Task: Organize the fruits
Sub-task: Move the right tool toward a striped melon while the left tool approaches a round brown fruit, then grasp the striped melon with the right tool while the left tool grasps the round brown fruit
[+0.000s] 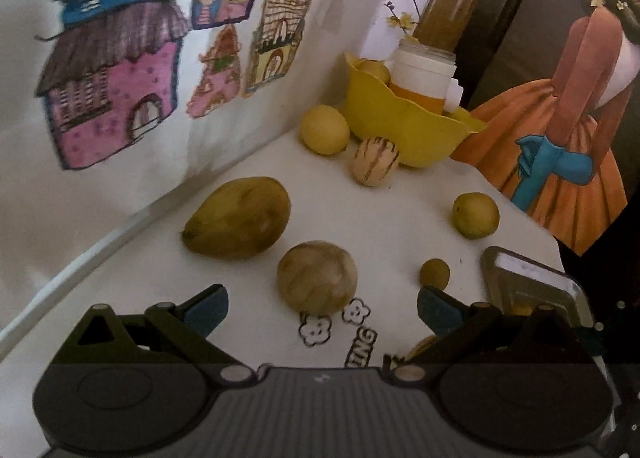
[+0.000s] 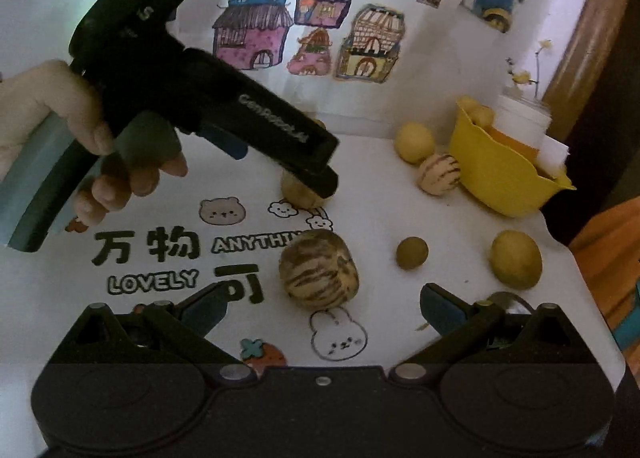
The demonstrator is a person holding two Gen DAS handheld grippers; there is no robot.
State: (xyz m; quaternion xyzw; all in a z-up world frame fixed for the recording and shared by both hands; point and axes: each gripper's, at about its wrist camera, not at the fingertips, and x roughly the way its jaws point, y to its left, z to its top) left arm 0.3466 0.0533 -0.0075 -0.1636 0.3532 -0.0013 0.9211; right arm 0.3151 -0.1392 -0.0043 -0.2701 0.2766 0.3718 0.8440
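My left gripper is open low over the white table, with a round, faintly striped fruit just ahead between its fingertips. A mango lies to the left of that fruit. Further back are a lemon and a small striped melon, both beside the yellow bowl, which holds fruit. My right gripper is open too, and a darker striped fruit lies between its fingertips, untouched. The bowl stands at the back right.
A small round fruit and a yellow fruit lie near the table's right edge. A white and orange jar rises from the bowl. A hand holds the left gripper. A metal object sits at the right edge. The stickered wall borders the left.
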